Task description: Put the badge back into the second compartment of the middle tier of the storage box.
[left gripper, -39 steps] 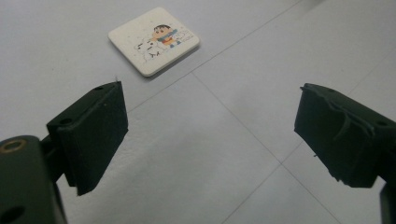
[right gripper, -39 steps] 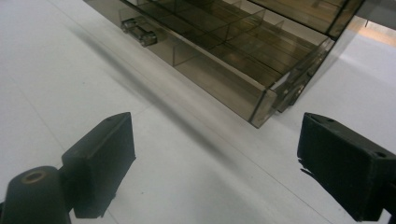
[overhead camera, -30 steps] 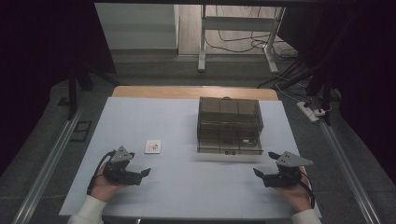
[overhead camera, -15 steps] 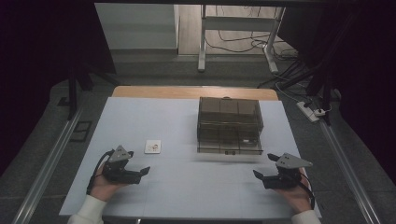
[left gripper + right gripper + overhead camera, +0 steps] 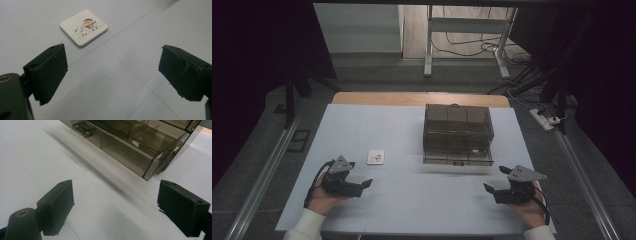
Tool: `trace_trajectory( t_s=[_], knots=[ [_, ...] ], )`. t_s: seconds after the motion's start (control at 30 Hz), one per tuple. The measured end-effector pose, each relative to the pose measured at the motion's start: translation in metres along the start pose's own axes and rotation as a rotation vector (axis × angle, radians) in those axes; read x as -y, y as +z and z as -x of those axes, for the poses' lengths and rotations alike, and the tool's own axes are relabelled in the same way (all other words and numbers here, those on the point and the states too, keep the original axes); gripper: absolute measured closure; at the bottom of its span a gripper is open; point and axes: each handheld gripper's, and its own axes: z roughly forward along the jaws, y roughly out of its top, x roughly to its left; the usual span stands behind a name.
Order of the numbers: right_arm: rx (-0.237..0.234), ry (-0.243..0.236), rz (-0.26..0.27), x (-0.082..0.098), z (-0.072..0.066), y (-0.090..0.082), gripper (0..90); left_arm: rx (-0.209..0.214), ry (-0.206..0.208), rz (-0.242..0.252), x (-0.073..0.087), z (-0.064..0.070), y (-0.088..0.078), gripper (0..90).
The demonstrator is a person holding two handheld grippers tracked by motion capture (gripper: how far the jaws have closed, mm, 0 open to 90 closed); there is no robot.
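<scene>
Two grippers rest low over the near part of the table, one in each hand, both with jaws spread wide and nothing between them. The left gripper (image 5: 362, 185) sits at the near left, its jaws pointing toward the middle of the table; in the left gripper view (image 5: 112, 75) the two black pads stand far apart over bare white tabletop. Just beyond its left pad lies a small white square tile (image 5: 83, 27) with a cartoon figure printed on it, flat on the table and apart from the pads. From the high view the tile (image 5: 375, 157) lies a little ahead of the left gripper, between it and the box.

The right gripper (image 5: 492, 190) sits at the near right, held in the person's right hand (image 5: 527, 210), its jaws pointing left toward the table's centre. In the right gripper view (image 5: 115, 205) its pads are equally wide apart and grip nothing. Ahead of them stands a smoky transparent organiser box (image 5: 130, 142) with divided compartments and a small metal latch on its front edge, near the jaws but not touching them. From above the box (image 5: 457, 134) stands in the middle of the white table (image 5: 377, 125), toward its far side, well apart from the tile.
</scene>
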Motion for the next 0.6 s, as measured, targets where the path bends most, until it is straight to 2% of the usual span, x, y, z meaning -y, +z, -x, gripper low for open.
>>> trace_trajectory(
  t_s=[0.13,0.33,0.6],
  knots=[
    [-0.001,0.009,-0.003,0.001,0.002,0.000,13.9,-0.003,0.014,0.010,-0.006,-0.001,-0.002,10.3],
    [0.002,-0.006,-0.008,0.001,-0.003,-0.001,14.0,-0.001,0.046,0.009,-0.013,0.002,-0.007,11.0],
    [-0.006,-0.003,-0.005,0.001,-0.002,0.001,14.3,0.005,0.042,-0.009,-0.025,-0.005,0.000,11.9]
  ],
)
